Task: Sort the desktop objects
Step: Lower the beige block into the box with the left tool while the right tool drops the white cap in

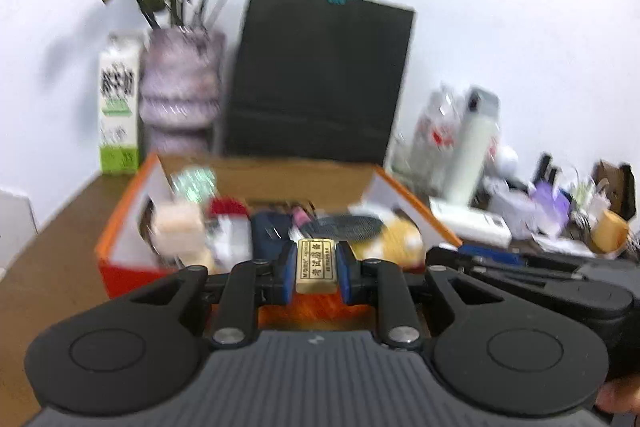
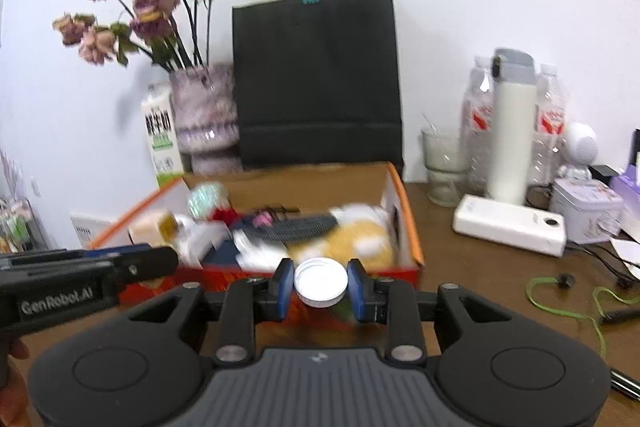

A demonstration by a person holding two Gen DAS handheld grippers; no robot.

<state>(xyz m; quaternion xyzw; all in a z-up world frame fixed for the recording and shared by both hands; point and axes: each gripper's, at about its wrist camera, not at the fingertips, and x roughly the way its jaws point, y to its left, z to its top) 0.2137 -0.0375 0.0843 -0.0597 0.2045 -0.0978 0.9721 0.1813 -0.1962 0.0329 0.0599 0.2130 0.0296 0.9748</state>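
Observation:
My left gripper point(image 1: 316, 269) is shut on a small tan eraser with printed characters point(image 1: 316, 265), held in front of the orange cardboard box point(image 1: 132, 195). My right gripper point(image 2: 320, 285) is shut on a white round cap point(image 2: 320, 282), its blue pads pressing both sides. The orange box point(image 2: 404, 203) lies just beyond both grippers and holds several items, among them a black comb point(image 2: 296, 225), a yellow plush point(image 2: 352, 237) and a dark blue case point(image 1: 270, 233). The left gripper's body point(image 2: 80, 275) shows at the left of the right wrist view, the right gripper's body point(image 1: 540, 283) at the right of the left wrist view.
Behind the box stand a black paper bag point(image 2: 316, 75), a vase of dried roses point(image 2: 206, 115) and a milk carton point(image 2: 162, 137). To the right are a white power bank point(image 2: 510, 225), a white flask point(image 2: 512, 131), water bottles point(image 2: 478, 131), a glass point(image 2: 444, 167), a tin point(image 2: 586, 209) and a green cord point(image 2: 560, 303).

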